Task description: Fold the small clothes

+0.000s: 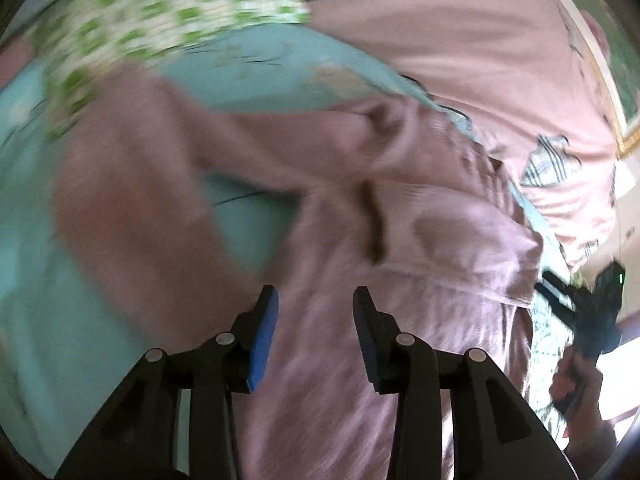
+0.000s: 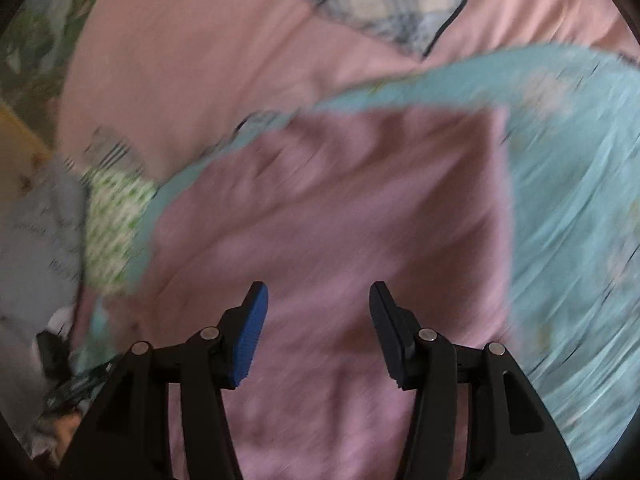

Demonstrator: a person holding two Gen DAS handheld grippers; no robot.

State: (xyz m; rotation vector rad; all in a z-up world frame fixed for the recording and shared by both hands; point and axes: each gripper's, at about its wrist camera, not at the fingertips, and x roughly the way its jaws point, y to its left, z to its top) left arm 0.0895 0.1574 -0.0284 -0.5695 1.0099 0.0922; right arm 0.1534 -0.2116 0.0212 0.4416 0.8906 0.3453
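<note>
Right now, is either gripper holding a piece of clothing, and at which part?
Nothing is held. The left gripper and the right gripper both stand open above the pink garment, with no cloth between the fingers.

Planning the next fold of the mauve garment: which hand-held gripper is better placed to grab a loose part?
Probably left: the left hand-held gripper faces the mauve garment's bunched folds; the right sees flat cloth.

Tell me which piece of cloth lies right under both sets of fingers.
The plain mauve garment, also seen from the right wrist. It is unpatterned, unlike the green-dotted white cloth, and lies on the teal sheet.
</note>
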